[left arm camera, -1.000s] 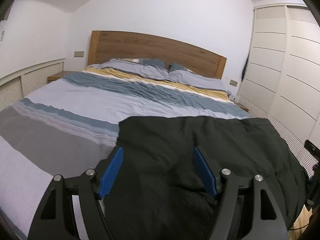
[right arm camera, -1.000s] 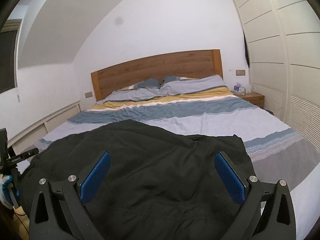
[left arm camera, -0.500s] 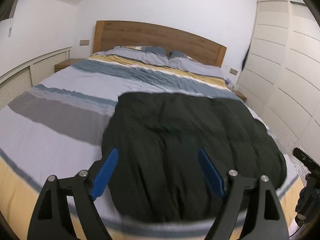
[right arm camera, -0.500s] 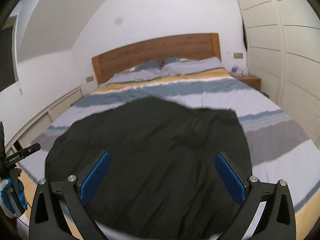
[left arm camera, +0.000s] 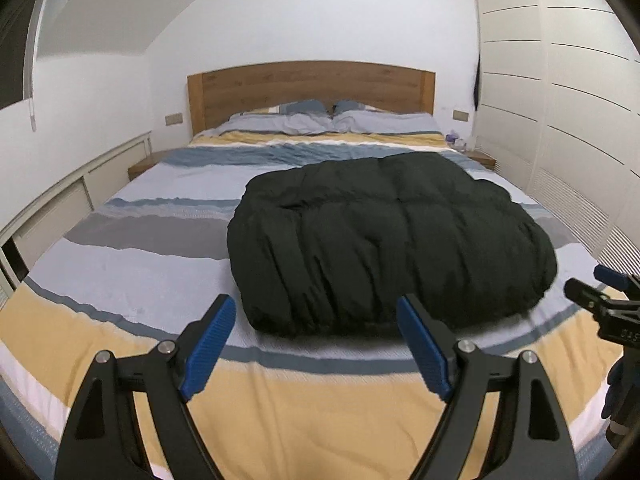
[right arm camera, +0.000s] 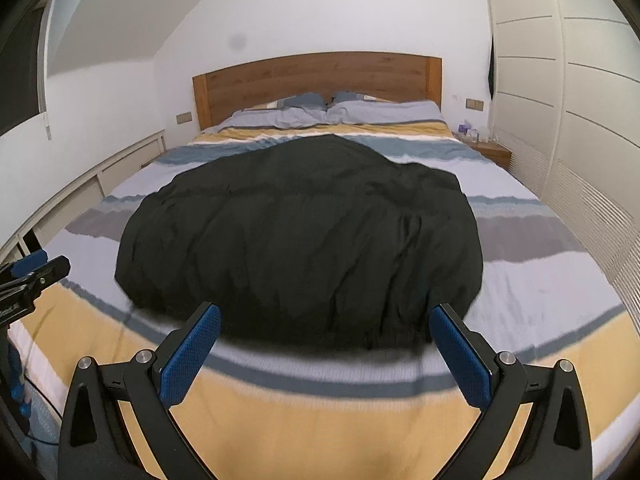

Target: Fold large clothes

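Black garment bunched on striped bed; left gripper and right gripper both spread, nothing between, short of it

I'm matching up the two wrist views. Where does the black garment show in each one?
Left wrist view: the black garment lies right of centre on the striped bed.
Right wrist view: the black garment lies centre, slightly left, on the bed.
Shared landmark: the wooden headboard behind it in both.
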A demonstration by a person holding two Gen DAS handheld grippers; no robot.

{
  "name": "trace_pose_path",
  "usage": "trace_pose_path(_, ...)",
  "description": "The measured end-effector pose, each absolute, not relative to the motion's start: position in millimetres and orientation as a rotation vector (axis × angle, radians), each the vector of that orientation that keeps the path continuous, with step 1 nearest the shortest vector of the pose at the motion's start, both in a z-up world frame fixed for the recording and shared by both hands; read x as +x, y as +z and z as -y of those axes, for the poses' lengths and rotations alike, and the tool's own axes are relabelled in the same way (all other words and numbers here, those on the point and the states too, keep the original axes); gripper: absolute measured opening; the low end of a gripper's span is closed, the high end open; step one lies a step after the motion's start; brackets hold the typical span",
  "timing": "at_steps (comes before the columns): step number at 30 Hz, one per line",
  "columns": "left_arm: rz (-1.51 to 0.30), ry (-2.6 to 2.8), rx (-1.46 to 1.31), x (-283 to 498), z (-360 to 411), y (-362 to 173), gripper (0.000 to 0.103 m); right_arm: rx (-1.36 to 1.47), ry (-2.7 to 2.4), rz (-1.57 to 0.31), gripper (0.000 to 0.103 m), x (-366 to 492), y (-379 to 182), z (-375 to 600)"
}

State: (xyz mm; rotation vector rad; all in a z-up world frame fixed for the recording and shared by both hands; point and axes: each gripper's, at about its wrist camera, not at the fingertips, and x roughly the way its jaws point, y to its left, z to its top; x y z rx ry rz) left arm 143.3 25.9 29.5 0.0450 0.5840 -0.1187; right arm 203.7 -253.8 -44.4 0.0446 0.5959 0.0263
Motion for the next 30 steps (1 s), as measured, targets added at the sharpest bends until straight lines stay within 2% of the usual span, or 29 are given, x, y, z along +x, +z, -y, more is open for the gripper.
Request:
trace_pose_path(7, -0.562, -0.088, 0.065, 103.9, -19.2, 37.2, 0.082, 0.063, 0.010, -0.609, 0.102, 167.1, -41.7, 255.9)
trace_pose_path(30, -0.577, -0.061, 0.026, 62.8, -20.5, 42.3, 0.083, 0.047, -0.035, -0.619, 0.102, 108.2, -42.4, 265.0)
